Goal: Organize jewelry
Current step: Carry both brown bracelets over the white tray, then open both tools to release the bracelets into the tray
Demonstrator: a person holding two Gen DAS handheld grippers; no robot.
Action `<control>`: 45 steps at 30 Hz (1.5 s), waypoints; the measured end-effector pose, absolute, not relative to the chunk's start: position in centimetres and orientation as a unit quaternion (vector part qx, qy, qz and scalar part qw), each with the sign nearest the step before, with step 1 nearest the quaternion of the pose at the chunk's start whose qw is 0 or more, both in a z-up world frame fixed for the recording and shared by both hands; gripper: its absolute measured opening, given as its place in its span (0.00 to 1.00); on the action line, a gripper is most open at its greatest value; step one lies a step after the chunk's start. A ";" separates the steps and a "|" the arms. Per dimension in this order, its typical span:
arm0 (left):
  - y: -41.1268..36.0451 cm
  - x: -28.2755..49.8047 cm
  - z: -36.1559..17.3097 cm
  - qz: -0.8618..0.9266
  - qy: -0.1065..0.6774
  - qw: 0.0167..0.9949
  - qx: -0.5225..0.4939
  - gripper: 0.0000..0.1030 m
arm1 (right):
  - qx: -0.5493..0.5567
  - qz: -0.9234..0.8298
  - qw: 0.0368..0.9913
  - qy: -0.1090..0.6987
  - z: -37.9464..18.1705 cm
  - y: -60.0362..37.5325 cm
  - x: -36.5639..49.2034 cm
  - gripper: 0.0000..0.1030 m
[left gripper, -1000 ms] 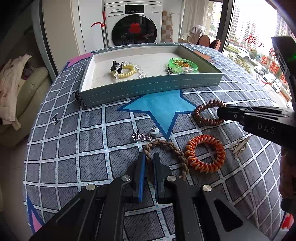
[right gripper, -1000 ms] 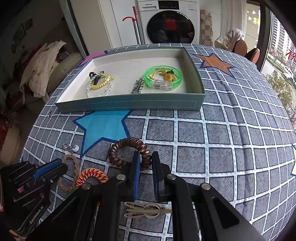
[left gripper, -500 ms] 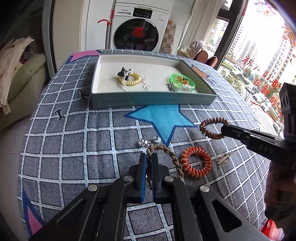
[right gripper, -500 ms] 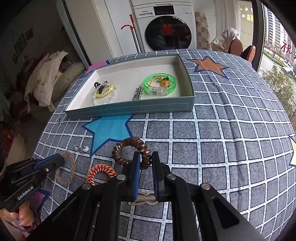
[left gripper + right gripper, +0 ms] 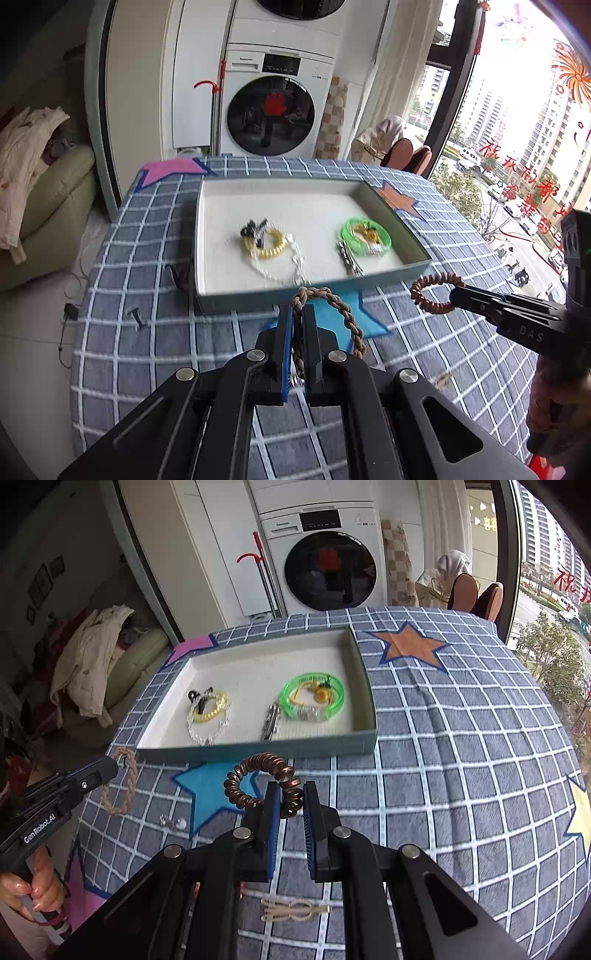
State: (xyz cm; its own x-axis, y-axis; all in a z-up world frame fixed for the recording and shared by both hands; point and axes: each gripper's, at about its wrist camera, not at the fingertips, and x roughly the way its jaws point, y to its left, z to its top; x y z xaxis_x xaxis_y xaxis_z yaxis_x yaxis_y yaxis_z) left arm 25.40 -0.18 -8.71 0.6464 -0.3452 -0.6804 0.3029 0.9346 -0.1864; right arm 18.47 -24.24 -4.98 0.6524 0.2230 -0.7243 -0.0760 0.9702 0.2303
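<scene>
A counter [image 5: 461,738] draped in a grey checked cloth with coloured stars fills the middle of both views; behind it, at the top of each frame, stands a white washing machine [image 5: 325,557]; a shallow teal tray [image 5: 417,266] with a pale lining sits on the cloth in the centre of the left wrist view, holding a green bangle [image 5: 365,235] at its right, a yellow coil band [image 5: 264,244] with a clear bead chain at its left, and a small silver clip between them. The left tongs [image 5: 298,325], bottom centre of their view, are clamped on a braided rope bracelet [image 5: 332,302] raised in front of the tray's near wall; the right tongs [image 5: 288,801] pinch a brown spiral hair tie [image 5: 258,775], likewise lifted, just short of the tray; a tan looped band [image 5: 293,910] lies on the cloth low in the right wrist view; a small silver charm [image 5: 171,822] rests at lower left.
</scene>
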 end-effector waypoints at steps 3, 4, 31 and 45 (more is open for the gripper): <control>-0.5 27.0 -8.2 -0.171 0.376 0.910 -0.019 0.24 | 0.091 0.080 0.907 0.404 -4.5 -24.2 19.6 0.13; -0.6 27.5 -8.2 -0.168 0.376 0.911 -0.016 0.24 | 0.091 0.081 0.907 0.403 -4.4 -24.1 20.1 0.13; -2.7 36.8 -13.4 -0.096 0.433 0.896 0.038 0.24 | 0.117 0.032 0.882 0.456 -9.5 -23.8 30.6 0.13; -2.7 36.5 -14.0 -0.069 0.438 0.894 0.059 0.24 | 0.106 0.040 0.888 0.445 -9.3 -23.4 30.2 0.51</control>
State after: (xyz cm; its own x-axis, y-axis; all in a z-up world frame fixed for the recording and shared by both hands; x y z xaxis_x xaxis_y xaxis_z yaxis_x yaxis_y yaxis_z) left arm 36.46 -2.69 -14.02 0.6073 -0.0709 -0.7913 0.1748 0.9835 0.0460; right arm 30.17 -23.39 -9.27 0.6009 0.1660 -0.7819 0.0223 0.9743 0.2240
